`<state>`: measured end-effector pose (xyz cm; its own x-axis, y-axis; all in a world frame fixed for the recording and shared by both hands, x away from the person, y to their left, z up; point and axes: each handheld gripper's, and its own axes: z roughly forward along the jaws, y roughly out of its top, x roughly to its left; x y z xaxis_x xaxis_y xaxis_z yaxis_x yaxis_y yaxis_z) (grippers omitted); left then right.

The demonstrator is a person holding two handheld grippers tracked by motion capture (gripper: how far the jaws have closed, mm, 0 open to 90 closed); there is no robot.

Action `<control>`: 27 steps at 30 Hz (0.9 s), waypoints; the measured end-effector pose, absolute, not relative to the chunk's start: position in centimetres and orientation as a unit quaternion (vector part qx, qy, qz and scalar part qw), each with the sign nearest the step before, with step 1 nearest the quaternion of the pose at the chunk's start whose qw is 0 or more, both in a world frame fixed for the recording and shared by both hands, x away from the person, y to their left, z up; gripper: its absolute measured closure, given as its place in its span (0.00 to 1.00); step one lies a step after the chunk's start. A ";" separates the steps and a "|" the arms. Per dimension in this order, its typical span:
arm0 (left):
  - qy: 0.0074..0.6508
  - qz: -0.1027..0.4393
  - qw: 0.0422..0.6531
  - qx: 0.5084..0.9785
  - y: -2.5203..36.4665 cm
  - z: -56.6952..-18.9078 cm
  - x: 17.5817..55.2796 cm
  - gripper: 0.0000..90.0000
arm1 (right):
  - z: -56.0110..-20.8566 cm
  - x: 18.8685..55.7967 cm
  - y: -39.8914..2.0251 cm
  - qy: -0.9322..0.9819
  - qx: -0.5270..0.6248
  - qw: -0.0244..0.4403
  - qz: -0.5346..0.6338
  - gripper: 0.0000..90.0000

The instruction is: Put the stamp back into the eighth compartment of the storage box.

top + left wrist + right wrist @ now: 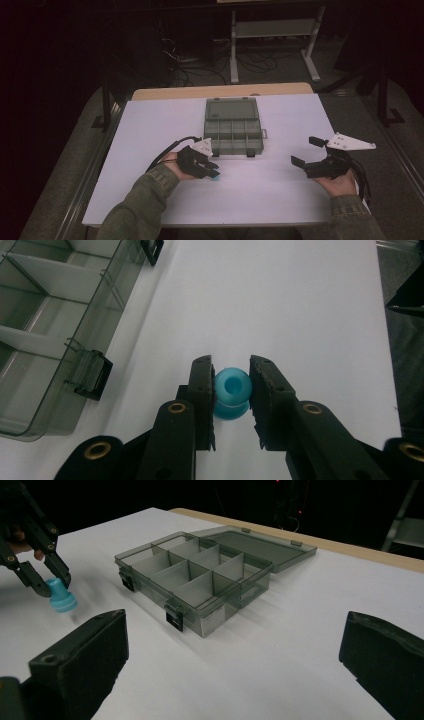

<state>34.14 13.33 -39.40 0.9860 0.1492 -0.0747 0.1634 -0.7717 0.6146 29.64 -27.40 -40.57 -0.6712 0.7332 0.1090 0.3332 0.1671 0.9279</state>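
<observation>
— Since the lid of the compartment box [233, 131] is laid flat back on the table [280, 195], what is being prepared?

— A sorting job, it would seem. The dividers are exposed from above, so that a small part can be dropped straight into a cell. All the cells that can be seen look empty.

— And where is the part kept?

— A blue spool-shaped piece [231, 398] is stood upright on the white surface, just beside the box's near-left corner, apart from its wall. It is gripped at the narrow waist by the left gripper [231, 385], whose jaws are closed against both sides of it.

— Why at the waist?

— Probably because the flared top and base are left above and below the pads, so slipping out is made less likely when it is lifted.

— Is anything held by the right gripper [306, 151]?

— Nothing. Its jaws are spread wide and kept clear, low over the table to the right of the box, well apart from the piece. It is judged to be held in reserve, perhaps to steady the box or close the lid.

— What is called for next?

— A lift and a short carry over the front wall.
</observation>
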 end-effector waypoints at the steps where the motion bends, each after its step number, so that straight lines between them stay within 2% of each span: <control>1: 0.083 -0.010 0.327 0.941 13.4 -39.3 34.2 0.80 | -40.6 29.6 -27.4 0.741 0.360 0.186 0.536 0.00; 27: 0.070 -0.018 0.338 0.938 12.7 -36.0 35.4 0.80 | -40.6 29.6 -27.4 0.740 0.360 0.186 0.536 0.00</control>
